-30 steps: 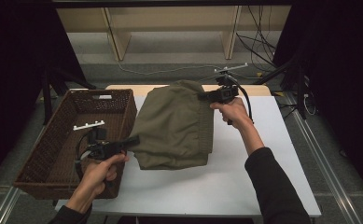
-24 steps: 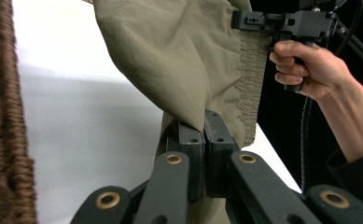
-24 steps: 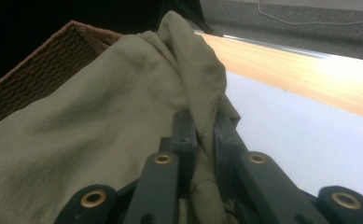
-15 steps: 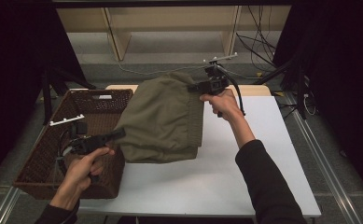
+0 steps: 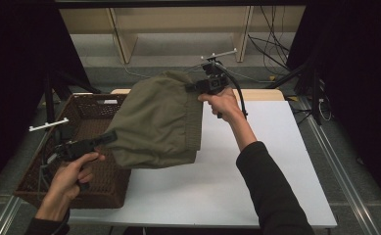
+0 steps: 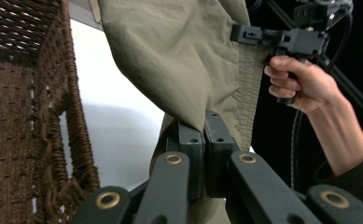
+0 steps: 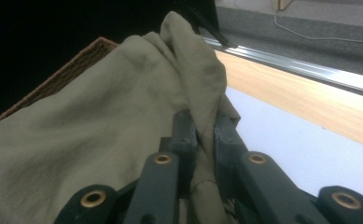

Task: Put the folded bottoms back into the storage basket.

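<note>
A white table [image 5: 256,176] with a pale wooden strip [image 5: 261,94] along its far edge stands on grey carpet [image 5: 178,54]. Behind it rise light wooden shelf uprights [image 5: 122,34] — black curtains [image 5: 354,73] close off both sides. Cables [image 5: 276,49] trail over the floor (far right), and metal rails [image 5: 342,171] flank the table.

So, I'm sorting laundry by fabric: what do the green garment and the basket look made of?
The green garment looks like matte woven cloth, perhaps cotton: soft creases, and a ribbed, elastic-looking hem. The basket looks like dark brown woven wicker or rattan, with open-weave walls; it could be synthetic.
</note>
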### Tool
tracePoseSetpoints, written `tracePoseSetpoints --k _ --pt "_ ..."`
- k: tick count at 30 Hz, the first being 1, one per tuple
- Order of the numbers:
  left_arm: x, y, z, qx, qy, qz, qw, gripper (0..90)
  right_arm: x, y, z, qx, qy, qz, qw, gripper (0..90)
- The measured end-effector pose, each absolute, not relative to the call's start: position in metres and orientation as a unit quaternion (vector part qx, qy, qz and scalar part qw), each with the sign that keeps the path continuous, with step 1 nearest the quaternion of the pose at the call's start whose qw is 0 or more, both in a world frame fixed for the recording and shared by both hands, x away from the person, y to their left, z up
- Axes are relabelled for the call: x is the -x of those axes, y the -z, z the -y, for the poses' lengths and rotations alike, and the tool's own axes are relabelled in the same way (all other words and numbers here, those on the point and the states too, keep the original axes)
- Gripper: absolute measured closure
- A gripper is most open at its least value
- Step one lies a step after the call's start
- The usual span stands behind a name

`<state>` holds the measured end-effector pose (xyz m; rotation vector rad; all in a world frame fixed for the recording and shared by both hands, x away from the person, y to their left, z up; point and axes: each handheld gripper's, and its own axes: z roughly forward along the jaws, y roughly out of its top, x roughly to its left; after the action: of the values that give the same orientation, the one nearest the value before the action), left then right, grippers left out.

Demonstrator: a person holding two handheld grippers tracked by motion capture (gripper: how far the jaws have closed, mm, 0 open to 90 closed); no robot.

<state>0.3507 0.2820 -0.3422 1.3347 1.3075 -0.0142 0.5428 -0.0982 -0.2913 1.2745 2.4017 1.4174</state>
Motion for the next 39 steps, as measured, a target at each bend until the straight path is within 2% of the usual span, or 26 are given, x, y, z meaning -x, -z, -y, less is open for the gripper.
tracePoseSetpoints --k 39 --pt "-0.33 0.324 -0.366 -0.524 -0.007 -0.573 0.63 87.5 -0.542 0.272 0.009 -0.394 -0.478 -0.785 0.015 82.7"
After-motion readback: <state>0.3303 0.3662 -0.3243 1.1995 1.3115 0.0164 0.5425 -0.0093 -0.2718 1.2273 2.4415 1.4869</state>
